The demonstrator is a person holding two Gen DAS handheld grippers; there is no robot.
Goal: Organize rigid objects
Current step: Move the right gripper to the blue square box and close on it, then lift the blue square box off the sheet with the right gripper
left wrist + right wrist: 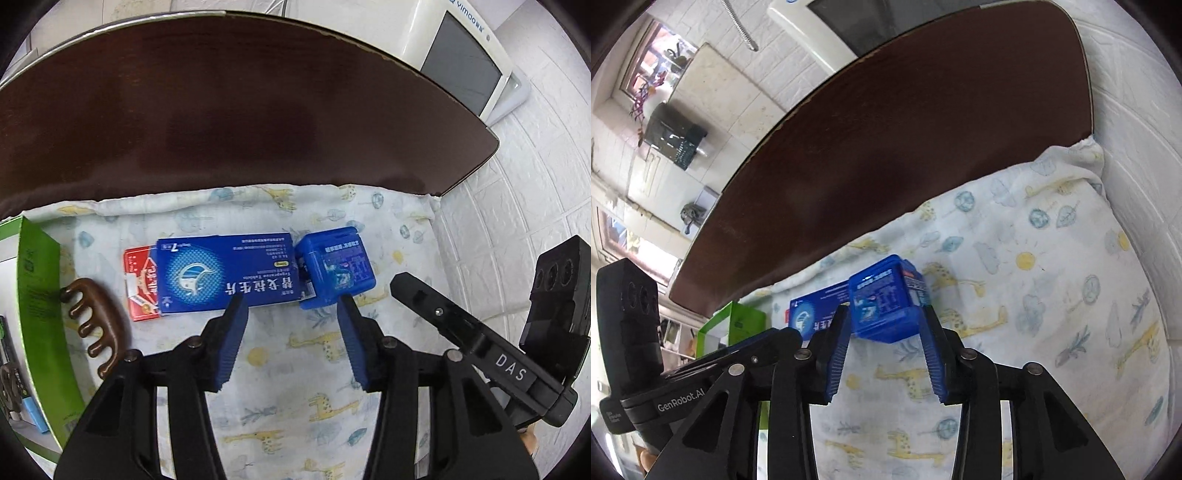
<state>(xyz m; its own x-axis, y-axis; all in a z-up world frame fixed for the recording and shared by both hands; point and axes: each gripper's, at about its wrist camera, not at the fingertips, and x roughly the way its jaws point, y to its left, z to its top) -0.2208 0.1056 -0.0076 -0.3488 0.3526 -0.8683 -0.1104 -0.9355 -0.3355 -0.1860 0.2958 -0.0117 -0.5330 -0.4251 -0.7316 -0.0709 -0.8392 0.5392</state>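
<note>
Lying on cloth (295,369): long blue box (225,275) partly over red box (142,291), small blue box (334,269) touching its end.
Left gripper (291,314): spread, nothing between.
Right gripper (886,325): parted, flanking small blue box (884,299), not visibly pressing.

A giraffe-print cloth (295,387) covers the surface. A dark brown board (240,110) stands along its far edge, a white monitor (465,62) behind the board's right corner.

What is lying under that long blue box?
A red carton pokes out from under the left end of the long blue box; both lie on the giraffe-print cloth. How far the red carton reaches underneath is covered.
</note>
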